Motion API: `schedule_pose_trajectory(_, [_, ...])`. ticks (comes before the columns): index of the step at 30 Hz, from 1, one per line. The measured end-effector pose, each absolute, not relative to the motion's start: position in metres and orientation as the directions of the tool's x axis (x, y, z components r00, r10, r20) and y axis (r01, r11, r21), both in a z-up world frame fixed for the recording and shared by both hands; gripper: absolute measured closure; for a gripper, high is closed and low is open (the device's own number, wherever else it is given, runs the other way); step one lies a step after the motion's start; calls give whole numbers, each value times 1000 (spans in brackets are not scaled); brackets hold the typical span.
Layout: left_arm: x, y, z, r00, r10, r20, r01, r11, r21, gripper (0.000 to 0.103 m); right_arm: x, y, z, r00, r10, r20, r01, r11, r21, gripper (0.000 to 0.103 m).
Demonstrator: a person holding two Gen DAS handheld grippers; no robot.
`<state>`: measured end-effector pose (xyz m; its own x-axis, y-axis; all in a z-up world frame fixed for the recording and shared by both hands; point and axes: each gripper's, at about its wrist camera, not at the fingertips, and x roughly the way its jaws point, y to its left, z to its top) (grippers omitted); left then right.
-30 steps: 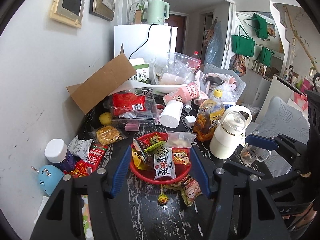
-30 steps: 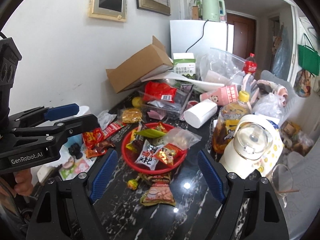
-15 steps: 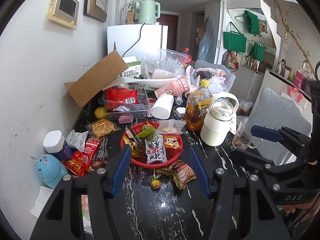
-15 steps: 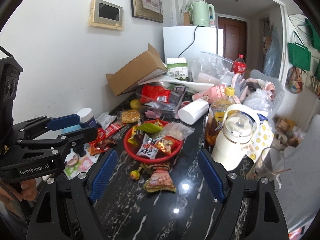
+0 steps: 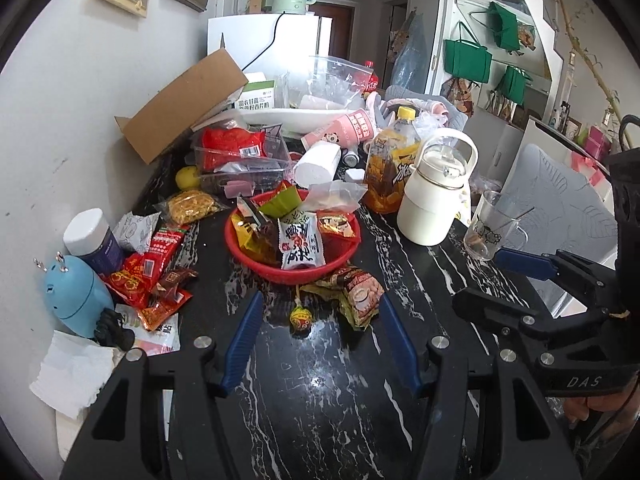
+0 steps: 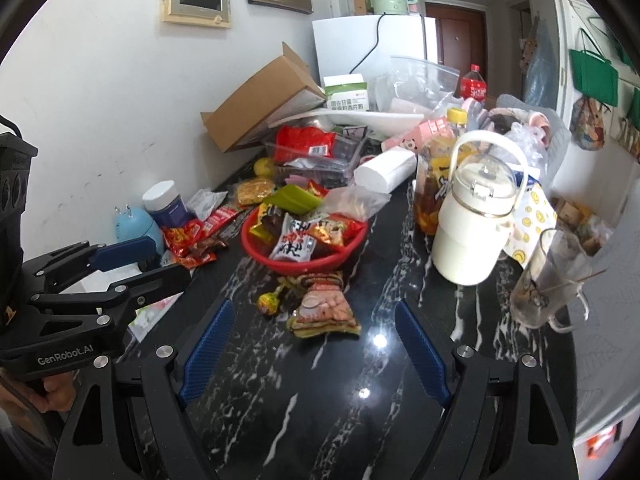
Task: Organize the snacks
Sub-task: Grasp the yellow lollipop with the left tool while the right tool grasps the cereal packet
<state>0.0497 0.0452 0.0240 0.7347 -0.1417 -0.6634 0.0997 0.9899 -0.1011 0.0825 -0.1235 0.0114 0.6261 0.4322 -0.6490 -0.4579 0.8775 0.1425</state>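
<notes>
Both hand-held grippers (image 5: 320, 320) (image 6: 312, 328) hover open, empty.

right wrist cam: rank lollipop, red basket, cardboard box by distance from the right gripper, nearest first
From the right gripper:
1. lollipop, on the black table just ahead, slightly left.
2. red basket, behind it, mid-table.
3. cardboard box, far back against the wall.

I see both views bright and evenly lit, sharp at centre. Ceiling lights glare as white spots on the black marble table (image 6: 400, 380). Fisheye bends the walls; corners go black.
</notes>
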Motion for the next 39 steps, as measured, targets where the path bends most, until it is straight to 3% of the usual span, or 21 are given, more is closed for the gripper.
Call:
schedule_pose_trajectory(23, [106,66,-77,594,-172,-786,71,984,-163,44,149,-102,-77,451,471,-758,-448,854,265,20])
schedule_pose_trajectory(33, [130,70,-92,582,-205,-787,99,978,-182,44,190,-87,-98,386,485,-785,-468,836,286,20])
schedule_pose_trajectory(35, [134,67,-94,582,-222,-783,117,975,-189,44,193,-86,-100,377,493,-784,-474,830,294,22])
schedule_pose_trajectory(38, [139,61,-97,577,-222,-786,132,975,-178,44,197,-86,-103,360,500,-787,-478,824,305,35])
schedule_pose_trajectory(39, [140,59,-98,578,-224,-785,139,975,-176,51,198,-86,-105,350,504,-789,-477,821,313,39])
